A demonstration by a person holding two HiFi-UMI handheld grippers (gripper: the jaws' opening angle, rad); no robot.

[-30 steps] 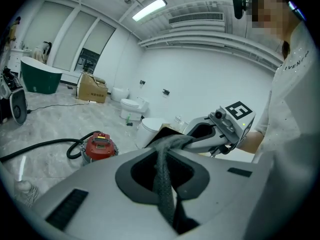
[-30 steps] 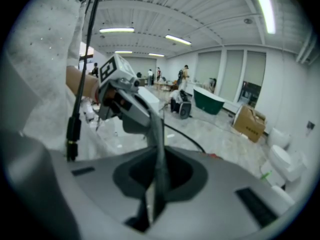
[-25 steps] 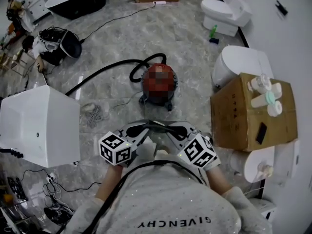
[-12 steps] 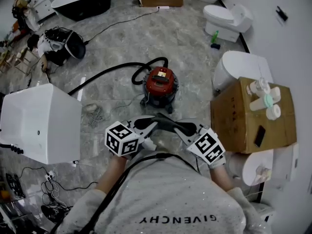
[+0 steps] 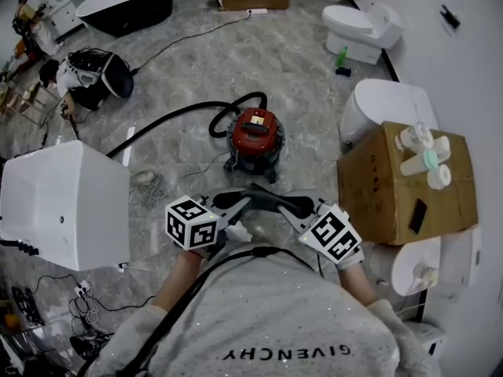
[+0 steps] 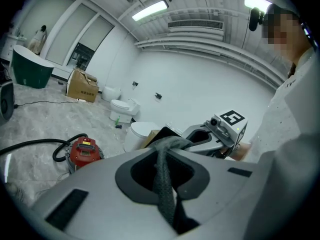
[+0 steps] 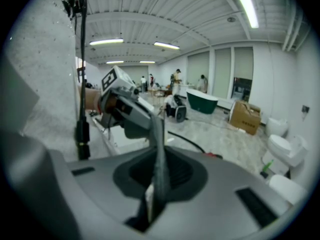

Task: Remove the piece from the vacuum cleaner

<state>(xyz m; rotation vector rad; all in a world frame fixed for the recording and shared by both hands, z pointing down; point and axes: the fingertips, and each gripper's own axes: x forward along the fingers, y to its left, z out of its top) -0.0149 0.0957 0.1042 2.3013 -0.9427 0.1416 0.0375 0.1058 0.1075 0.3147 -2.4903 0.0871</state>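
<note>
Grey marble floor [image 5: 306, 85], white toilet [image 5: 363, 27], dark bathtub [image 5: 126, 2], cardboard box [image 5: 377, 188], white wall [image 6: 200, 79], ceiling strip light [image 6: 150, 10].

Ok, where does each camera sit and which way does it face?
Head view: on the person's head, facing steeply down at the floor and red vacuum cleaner; shows shirt, forearms, left gripper, right gripper.
Left gripper view: on the left gripper, facing along its shut jaws toward the right gripper; shirt at right.
Right gripper view: on the right gripper, facing along its shut jaws toward the left gripper; shirt at left.
Shared: head and left gripper views both show the vacuum cleaner.
</note>
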